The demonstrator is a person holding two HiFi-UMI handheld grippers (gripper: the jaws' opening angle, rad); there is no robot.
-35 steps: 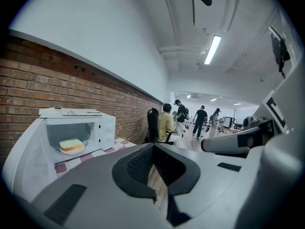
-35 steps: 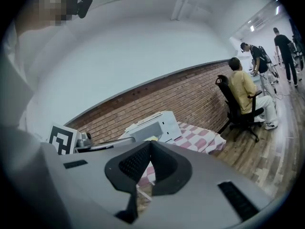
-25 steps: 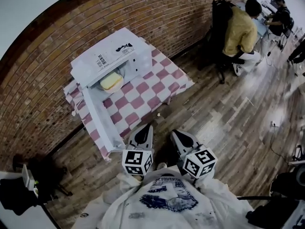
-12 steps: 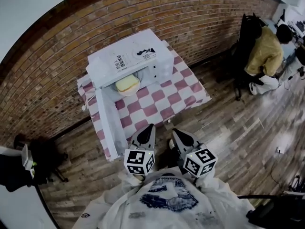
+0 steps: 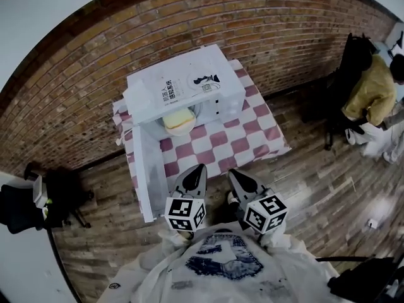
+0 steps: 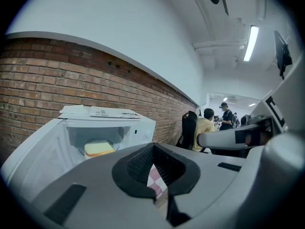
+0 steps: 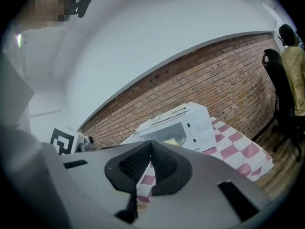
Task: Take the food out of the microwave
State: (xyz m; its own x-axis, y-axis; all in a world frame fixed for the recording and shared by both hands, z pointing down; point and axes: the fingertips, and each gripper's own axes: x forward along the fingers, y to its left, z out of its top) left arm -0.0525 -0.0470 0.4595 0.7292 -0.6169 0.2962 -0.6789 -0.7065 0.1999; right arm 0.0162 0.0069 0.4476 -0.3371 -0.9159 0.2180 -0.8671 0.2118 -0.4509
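Observation:
A white microwave [image 5: 183, 84] stands on a table with a pink-and-white checked cloth [image 5: 243, 144], its door [image 5: 146, 169] swung open towards me. Inside lies the food [image 5: 180, 120], a pale yellow block on a plate. My left gripper [image 5: 199, 168] and right gripper [image 5: 232, 172] are held side by side at the table's near edge, both pointing at the microwave, both shut and empty. The left gripper view shows the open microwave [image 6: 105, 125] and the food [image 6: 98, 148] beyond the gripper [image 6: 153, 146]. The right gripper view shows the microwave [image 7: 178, 123] past the gripper [image 7: 151, 144].
A brick wall [image 5: 265, 24] runs behind the table. A person in a yellow shirt [image 5: 377, 87] sits on a black chair [image 5: 350, 74] at the far right. Dark equipment [image 5: 38, 204] stands on the wooden floor [image 5: 322, 188] at the left.
The microwave and table have come nearer the middle of the head view. Both grippers have drawn closer to the table's edge, still shut. The seated person has slid towards the right edge.

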